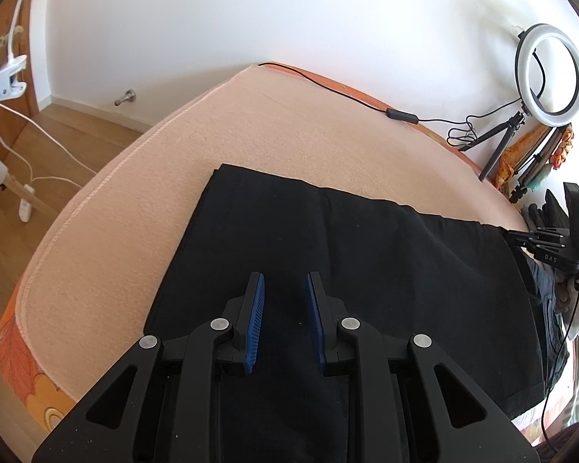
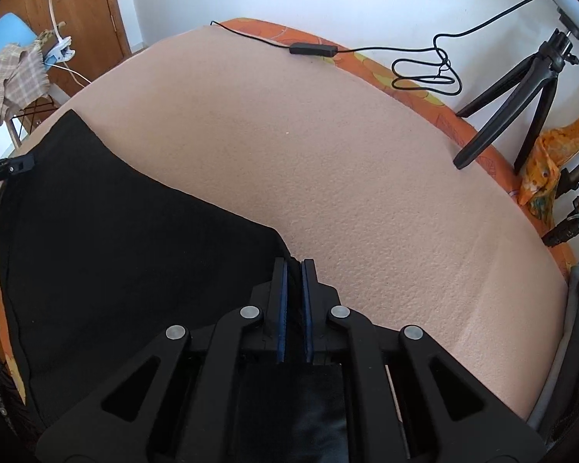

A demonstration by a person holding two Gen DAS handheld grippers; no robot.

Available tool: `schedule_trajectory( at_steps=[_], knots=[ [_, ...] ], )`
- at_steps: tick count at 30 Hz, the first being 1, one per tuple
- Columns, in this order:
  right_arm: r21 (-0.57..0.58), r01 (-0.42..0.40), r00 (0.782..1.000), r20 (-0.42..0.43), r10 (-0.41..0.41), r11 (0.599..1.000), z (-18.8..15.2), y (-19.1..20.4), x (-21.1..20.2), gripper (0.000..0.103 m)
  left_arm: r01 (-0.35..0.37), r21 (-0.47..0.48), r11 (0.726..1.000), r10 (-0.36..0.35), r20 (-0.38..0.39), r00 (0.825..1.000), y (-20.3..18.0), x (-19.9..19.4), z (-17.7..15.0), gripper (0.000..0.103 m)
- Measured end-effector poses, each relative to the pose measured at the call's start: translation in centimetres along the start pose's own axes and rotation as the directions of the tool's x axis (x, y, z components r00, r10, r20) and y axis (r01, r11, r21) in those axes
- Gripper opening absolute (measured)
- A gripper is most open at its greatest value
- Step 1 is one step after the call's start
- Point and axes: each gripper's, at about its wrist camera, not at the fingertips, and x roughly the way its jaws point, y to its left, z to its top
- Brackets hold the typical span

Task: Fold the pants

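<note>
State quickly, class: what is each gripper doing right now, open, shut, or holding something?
Left gripper: jaws apart over the black pants, gripping nothing visible.
Right gripper: shut on the pants' edge.

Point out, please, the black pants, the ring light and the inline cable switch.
black pants (image 1: 366,254), left wrist view, flat middle of the fabric.
ring light (image 1: 550,75), left wrist view, its white ring.
inline cable switch (image 2: 312,49), right wrist view, its black body.
</note>
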Motion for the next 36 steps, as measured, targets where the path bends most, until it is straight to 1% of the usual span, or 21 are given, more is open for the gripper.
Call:
schedule_trajectory(
  at_steps=[2, 4, 5, 6, 7, 8, 9, 10, 11, 13, 15, 17, 20, 22, 24, 27, 28, 30, 33, 36],
  knots=[
    [-0.016, 0.007, 1.0, -0.011, -0.007, 1.0, -0.2, 0.1, 0.7, 0.006, -0.02, -0.002, 1.0, 0.02, 0.002, 1.0, 0.4, -0.1, 0.1, 0.02],
    [0.004, 0.01, 1.0, -0.005, -0.01, 1.0, -0.3, -0.4, 0.7, 0.008, -0.031, -0.022, 0.999, 0.031, 0.011, 0.999, 1.3, -0.5, 0.2, 0.02],
    [0.025, 0.007, 1.0, -0.01, -0.007, 1.0, -0.2, -0.8, 0.6, 0.014, -0.031, -0.035, 0.999, 0.031, 0.017, 0.999, 1.8, -0.8, 0.3, 0.02],
    [0.044, 0.016, 1.0, -0.013, -0.015, 0.999, -0.2, -1.1, 0.3, 0.023, -0.029, -0.047, 0.998, 0.03, 0.022, 0.999, 2.3, -1.2, 0.5, 0.02],
    [0.06, 0.035, 0.999, -0.005, -0.035, 0.998, -0.2, -1.3, -0.3, 0.027, -0.024, -0.056, 0.998, 0.025, 0.026, 0.999, 2.6, -1.7, 0.7, 0.02],
    [0.073, 0.055, 0.998, 0.01, -0.055, 0.996, -0.3, -1.4, -1.1, 0.029, -0.021, -0.067, 0.998, 0.023, 0.032, 0.999, 3.1, -2.3, 0.8, 0.02],
    [0.084, 0.064, 0.997, 0.03, -0.067, 0.994, -0.5, -1.4, -2.0, 0.029, -0.022, -0.083, 0.996, 0.026, 0.044, 0.999, 3.5, -3.1, 0.9, 0.02],
    [0.101, 0.057, 0.997, 0.049, -0.062, 0.993, -0.7, -1.4, -3.0, 0.029, -0.011, -0.103, 0.995, 0.017, 0.055, 0.998, 3.9, -3.8, 1.0, 0.02],
    [0.118, 0.046, 0.996, 0.07, -0.054, 0.992, -1.0, -1.4, -4.0, 0.029, 0.014, -0.122, 0.992, -0.006, 0.059, 0.998, 4.4, -4.5, 1.1, 0.021],
    [0.151, 0.022, 0.994, 0.103, -0.038, 0.988, -2.2, -0.8, -6.3, 0.03, 0.057, -0.15, 0.987, -0.051, 0.042, 0.998, 5.0, -5.4, 1.0, 0.044],
    [0.159, 0.018, 0.991, 0.126, -0.039, 0.987, -3.5, 0.2, -8.2, 0.033, 0.079, -0.174, 0.982, -0.072, 0.047, 0.996, 5.5, -6.3, 0.5, 0.046],
    [0.182, 0.023, 0.99, 0.135, -0.048, 0.983, -5.3, 1.1, -10.0, 0.037, 0.099, -0.196, 0.976, -0.095, 0.029, 0.995, 5.8, -6.5, -0.1, 0.046],
    [0.238, -0.008, 0.989, 0.144, -0.027, 0.971, -8.4, 1.9, -12.4, 0.039, 0.113, -0.207, 0.972, -0.114, 0.006, 0.993, 6.1, -6.7, -1.1, 0.046],
    [0.259, 0.014, 0.99, 0.133, -0.05, 0.966, -10.8, 2.3, -13.6, 0.039, 0.113, -0.203, 0.973, -0.116, -0.004, 0.993, 6.0, -6.6, -1.5, 0.046],
    [0.298, 0.048, 0.991, 0.106, -0.083, 0.954, -13.5, 1.7, -14.6, 0.04, 0.132, -0.213, 0.968, -0.138, -0.014, 0.99, 6.0, -6.2, -1.6, 0.046],
    [0.412, 0.032, 0.996, 0.057, -0.061, 0.911, -17.6, -0.7, -15.4, 0.04, 0.134, -0.203, 0.97, -0.142, -0.024, 0.99, 5.6, -5.6, -1.5, 0.046],
    [0.436, 0.04, 0.997, 0.04, -0.063, 0.899, -18.7, -1.3, -15.5, 0.04, 0.13, -0.204, 0.97, -0.139, -0.027, 0.99, 5.6, -5.4, -1.5, 0.046],
    [0.458, 0.053, 0.997, 0.018, -0.069, 0.887, -20.5, -2.1, -15.9, 0.041, 0.146, -0.213, 0.966, -0.157, -0.036, 0.987, 5.2, -5.0, -1.3, 0.046],
    [0.466, 0.065, 0.998, -0.015, -0.065, 0.882, -22.3, -2.3, -15.5, 0.041, 0.135, -0.185, 0.973, -0.143, -0.034, 0.989, 4.4, -5.1, -0.9, 0.046],
    [0.484, 0.105, 0.994, -0.06, -0.087, 0.869, -23.8, -2.3, -14.9, 0.041, 0.134, -0.168, 0.977, -0.142, -0.037, 0.989, 3.8, -5.3, -0.6, 0.046]
  ],
)
